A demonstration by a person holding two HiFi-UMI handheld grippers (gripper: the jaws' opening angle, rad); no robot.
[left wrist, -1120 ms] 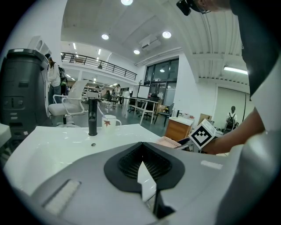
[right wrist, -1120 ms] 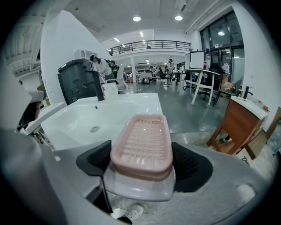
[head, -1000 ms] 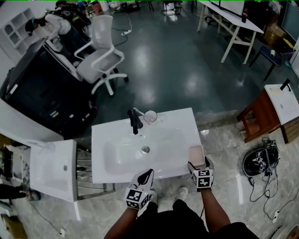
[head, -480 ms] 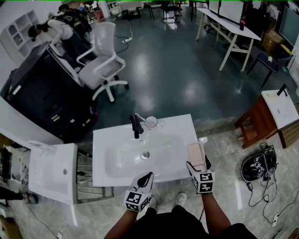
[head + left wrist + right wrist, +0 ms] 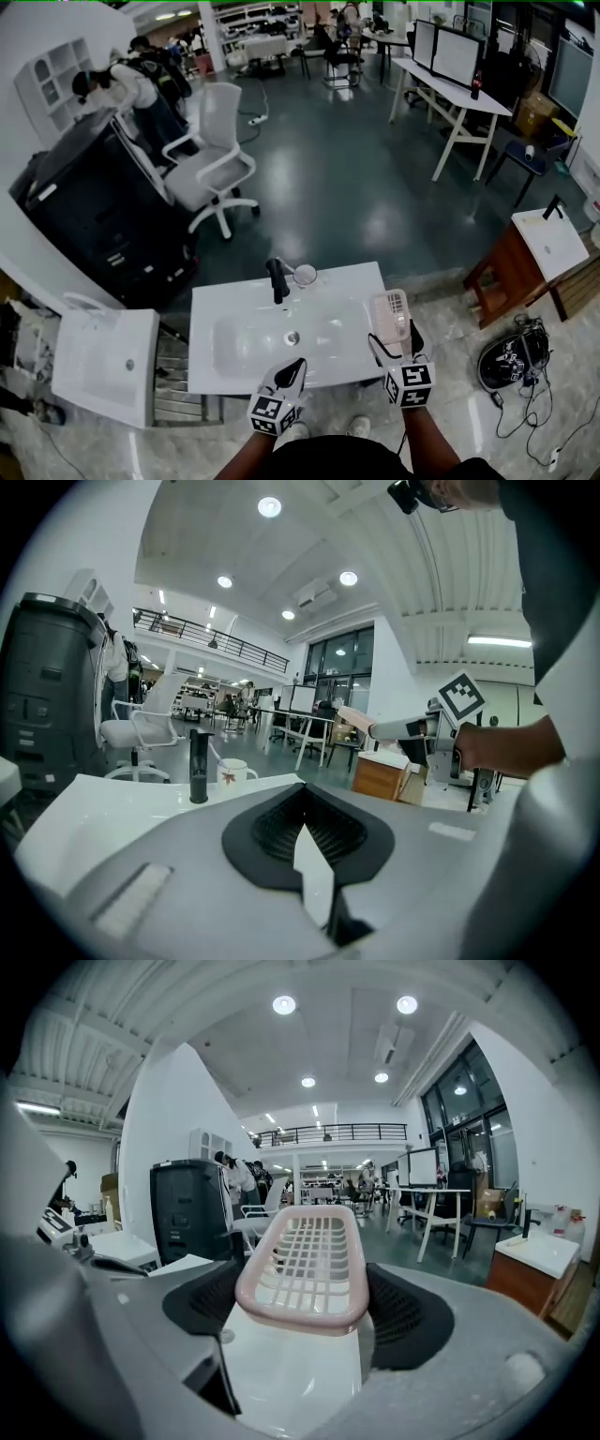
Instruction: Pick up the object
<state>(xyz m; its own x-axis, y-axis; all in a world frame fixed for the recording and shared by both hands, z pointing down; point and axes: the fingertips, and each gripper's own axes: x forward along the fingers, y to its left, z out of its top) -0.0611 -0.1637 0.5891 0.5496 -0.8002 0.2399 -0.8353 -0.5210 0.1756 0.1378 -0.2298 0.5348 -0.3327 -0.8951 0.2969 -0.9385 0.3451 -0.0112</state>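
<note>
A pink plastic slotted basket (image 5: 391,313) is held in my right gripper (image 5: 395,338), which is shut on its near end above the right end of the white washbasin (image 5: 225,309). In the right gripper view the basket (image 5: 310,1260) sticks out forward between the jaws of that gripper (image 5: 305,1318), tilted slightly up. My left gripper (image 5: 294,368) is shut and empty at the basin's front edge. In the left gripper view its jaws (image 5: 305,823) meet, and the basket (image 5: 357,720) hangs in the air to the right. A black faucet (image 5: 277,279) and a white cup (image 5: 305,274) stand at the basin's back.
A second white basin (image 5: 98,361) stands to the left on a metal rack. A wooden stand (image 5: 511,267) with a white top is at the right, with cables and a black device (image 5: 514,363) on the floor. A white office chair (image 5: 214,164) and a black cabinet (image 5: 89,211) are beyond.
The right gripper has raised the pink basket off the basin's right end. The head view has tilted up to show more of the room. The left gripper has stayed at the front edge.
</note>
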